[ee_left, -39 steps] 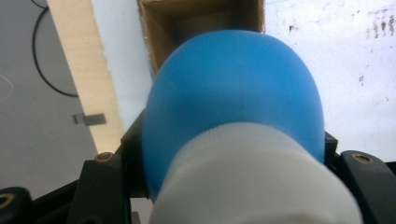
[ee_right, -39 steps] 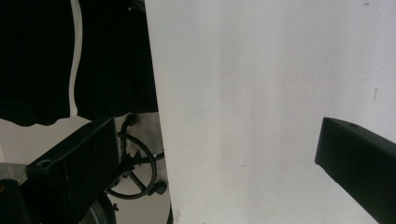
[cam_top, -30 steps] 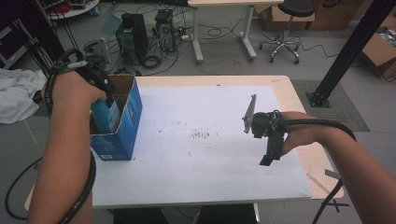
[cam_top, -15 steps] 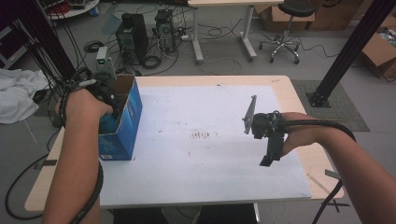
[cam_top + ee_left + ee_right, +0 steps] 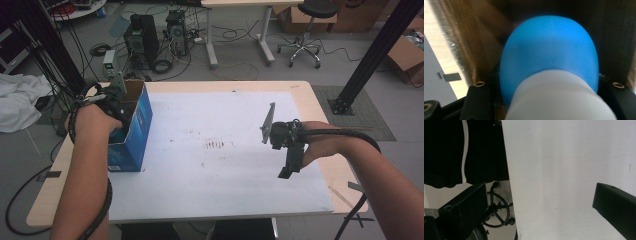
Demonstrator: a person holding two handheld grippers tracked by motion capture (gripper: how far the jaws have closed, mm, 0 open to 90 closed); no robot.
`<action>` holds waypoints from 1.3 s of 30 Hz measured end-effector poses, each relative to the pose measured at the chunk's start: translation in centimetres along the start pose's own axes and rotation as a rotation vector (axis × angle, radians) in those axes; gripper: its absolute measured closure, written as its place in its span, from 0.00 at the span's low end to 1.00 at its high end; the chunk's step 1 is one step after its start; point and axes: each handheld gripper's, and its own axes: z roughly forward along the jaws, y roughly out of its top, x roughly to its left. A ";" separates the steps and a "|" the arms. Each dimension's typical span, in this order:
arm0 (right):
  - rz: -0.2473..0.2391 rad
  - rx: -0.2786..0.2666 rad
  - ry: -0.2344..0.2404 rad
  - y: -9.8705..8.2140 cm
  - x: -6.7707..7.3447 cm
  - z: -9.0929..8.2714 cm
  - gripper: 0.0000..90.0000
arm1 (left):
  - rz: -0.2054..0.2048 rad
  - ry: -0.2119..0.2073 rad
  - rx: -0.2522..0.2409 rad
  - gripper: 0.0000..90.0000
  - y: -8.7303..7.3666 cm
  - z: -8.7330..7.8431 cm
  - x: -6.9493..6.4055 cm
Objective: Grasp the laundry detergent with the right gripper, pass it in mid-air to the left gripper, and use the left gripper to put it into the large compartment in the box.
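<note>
An open-topped blue cardboard box (image 5: pixel 139 127) stands at the left of the table. My left gripper (image 5: pixel 121 131) reaches down into it, with the hand over the opening and the grey plate sticking up behind. In the left gripper view my left gripper (image 5: pixel 549 102) is shut on a rounded blue object with a white end (image 5: pixel 551 55), and the box's brown inner walls (image 5: pixel 471 37) surround it. My right gripper (image 5: pixel 286 172) hovers over the white sheet at the right, tilted down. In the right gripper view its jaws stand wide apart and my right gripper (image 5: pixel 539 212) holds nothing.
A white sheet (image 5: pixel 220 120) covers most of the wooden table (image 5: pixel 320 105), with dark smudges (image 5: pixel 217 145) at its middle. Behind the table are computer towers (image 5: pixel 142 37), cables and an office chair (image 5: pixel 310 30). A black post (image 5: pixel 370 60) stands at the right.
My left hand has sunk into the blue box with the blue object, which showed above the rim before. The right hand and its gripper have not moved.
</note>
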 end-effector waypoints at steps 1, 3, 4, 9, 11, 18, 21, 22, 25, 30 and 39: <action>-0.002 0.000 0.001 0.0 0.0 0.0 0.00 | 0.001 -0.001 0.002 0.43 0.0 0.1 0.0; -0.004 -0.001 0.004 0.1 -0.1 0.1 0.00 | 0.002 -0.003 -0.006 0.43 0.0 0.0 0.0; -0.004 -0.001 0.004 0.1 -0.1 0.1 0.00 | 0.004 -0.002 -0.007 0.43 0.0 0.1 0.1; -0.002 -0.004 0.005 0.2 -0.2 0.2 0.00 | -0.023 -0.020 -0.003 0.43 0.0 0.2 0.4; -0.001 -0.004 0.009 0.2 -0.3 0.3 0.00 | -0.036 -0.025 -0.012 0.43 0.1 0.1 0.5; 0.000 0.000 0.010 0.2 -0.3 0.3 0.00 | -0.022 -0.005 -0.004 0.43 0.0 0.3 0.0; -0.004 -0.001 0.007 0.2 -0.2 0.2 0.00 | -0.016 -0.001 -0.007 0.42 -0.1 0.3 0.0; -0.005 -0.001 0.006 0.2 -0.1 0.2 0.00 | -0.013 0.004 -0.012 0.41 -0.1 0.3 0.0; -0.002 0.000 0.007 0.2 0.0 0.2 0.00 | -0.013 0.014 -0.015 0.38 -0.2 0.2 0.0; -0.001 -0.001 0.009 0.1 0.0 0.3 0.00 | -0.009 0.006 -0.012 0.34 -0.2 0.2 -0.1; -0.007 0.002 0.008 0.2 0.1 0.3 0.00 | -0.002 0.004 -0.030 0.30 -0.5 -0.9 -0.1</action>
